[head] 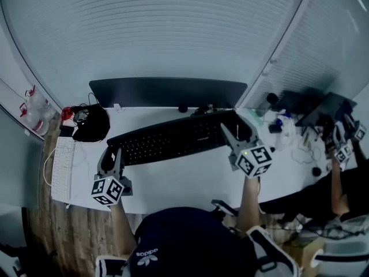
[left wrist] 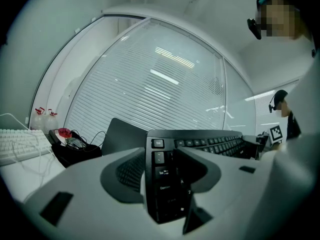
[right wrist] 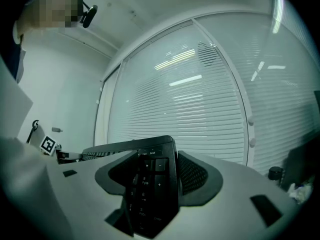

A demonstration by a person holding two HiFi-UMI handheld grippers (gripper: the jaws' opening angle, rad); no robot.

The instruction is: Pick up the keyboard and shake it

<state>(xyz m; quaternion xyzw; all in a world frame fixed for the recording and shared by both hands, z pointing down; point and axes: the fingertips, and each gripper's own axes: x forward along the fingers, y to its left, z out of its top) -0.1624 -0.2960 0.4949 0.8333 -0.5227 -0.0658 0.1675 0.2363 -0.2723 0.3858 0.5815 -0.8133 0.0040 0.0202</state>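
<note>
Keyboard (head: 173, 138) clamped by left gripper (head: 113, 156), right gripper (head: 232, 131) | monitor (head: 167, 91) behind | bag (head: 92, 123) left

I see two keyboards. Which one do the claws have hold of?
The black keyboard, gripped at its ends by the left claw and right claw. The white keyboard lies apart at the desk's left edge.

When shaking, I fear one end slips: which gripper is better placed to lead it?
Neither alone, by my reading: the left gripper is shut on the black keyboard at its left end, the right gripper at its number-pad end. Both look equally placed, so shake with both together.
</note>
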